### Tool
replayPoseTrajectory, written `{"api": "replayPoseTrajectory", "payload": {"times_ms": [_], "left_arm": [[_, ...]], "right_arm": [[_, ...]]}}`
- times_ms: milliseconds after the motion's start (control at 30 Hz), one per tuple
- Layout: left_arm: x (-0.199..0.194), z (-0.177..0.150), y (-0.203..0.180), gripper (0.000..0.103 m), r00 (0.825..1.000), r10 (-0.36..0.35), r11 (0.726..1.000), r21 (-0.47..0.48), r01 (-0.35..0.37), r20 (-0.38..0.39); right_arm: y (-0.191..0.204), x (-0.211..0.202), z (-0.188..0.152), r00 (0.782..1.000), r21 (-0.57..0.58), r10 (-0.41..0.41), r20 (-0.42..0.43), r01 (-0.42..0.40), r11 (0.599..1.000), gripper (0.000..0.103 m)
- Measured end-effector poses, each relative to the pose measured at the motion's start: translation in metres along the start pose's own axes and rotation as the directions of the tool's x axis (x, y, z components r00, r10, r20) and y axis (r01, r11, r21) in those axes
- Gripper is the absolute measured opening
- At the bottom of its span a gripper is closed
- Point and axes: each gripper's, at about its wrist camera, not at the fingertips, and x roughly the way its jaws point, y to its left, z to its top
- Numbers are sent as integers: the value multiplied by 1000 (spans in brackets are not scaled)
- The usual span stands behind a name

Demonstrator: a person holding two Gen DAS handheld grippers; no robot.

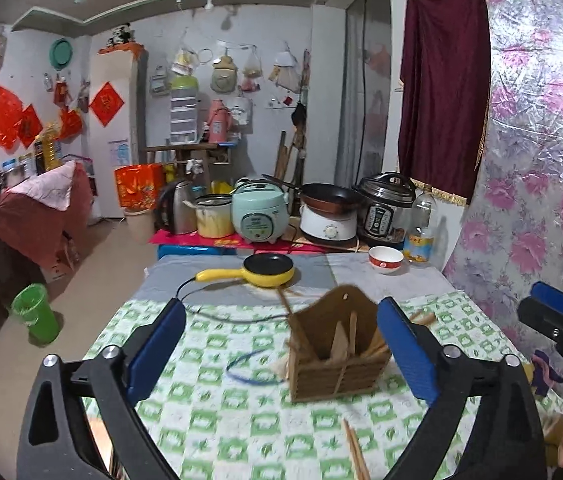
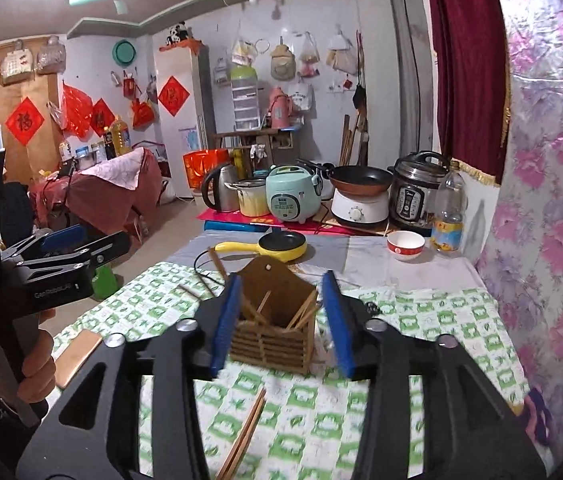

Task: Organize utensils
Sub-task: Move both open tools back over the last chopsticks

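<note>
item: wooden utensil holder (image 2: pixel 271 320), standing upright on the table (image 2: pixel 421 320) over a green-checked cloth, already carrying several chopsticks leaning at angles inside.

item: loose chopsticks (image 2: pixel 243 436), lying on the cloth just in front of the holder, nearer the cameras; another loose stick (image 2: pixel 217 266) is resting behind the holder's left side, toward the yellow pan (image 2: pixel 277 247).

item: left tongs (image 1: pixel 281 344), standing wide apart, gripping nothing, hanging above the cloth with the holder showing between the fingers.

item: right tongs (image 2: pixel 281 320), likewise apart and empty, framing the holder on both sides; whether the pads are touching its walls cannot be told.

risk, as judged: the holder is looking light and top-heavy with slanted sticks, so a sideways nudge from either finger is likely tipping it and spilling the contents. the thin chopsticks lying flat are likely slipping or rolling when pinched. the pan's cord (image 1: pixel 217 314) is trailing nearby and could be snagging.
</note>
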Motion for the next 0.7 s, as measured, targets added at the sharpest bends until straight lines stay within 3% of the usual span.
{"api": "replayPoseTrajectory", "payload": {"times_ms": [233, 433, 700], "left_arm": [[-53, -74, 7, 97, 996, 38, 998, -45, -42, -81], [-90, -135, 5, 97, 986, 141, 990, 18, -140, -93], [-86, -173, 30, 97, 975, 158, 985, -47, -167, -155]], "right_arm": [[15, -64, -53, 999, 16, 25, 28, -26, 1000, 70], [27, -99, -104, 1000, 4, 14, 20, -14, 1000, 83], [25, -102, -144, 999, 1, -21, -27, 21, 1000, 89]]}}
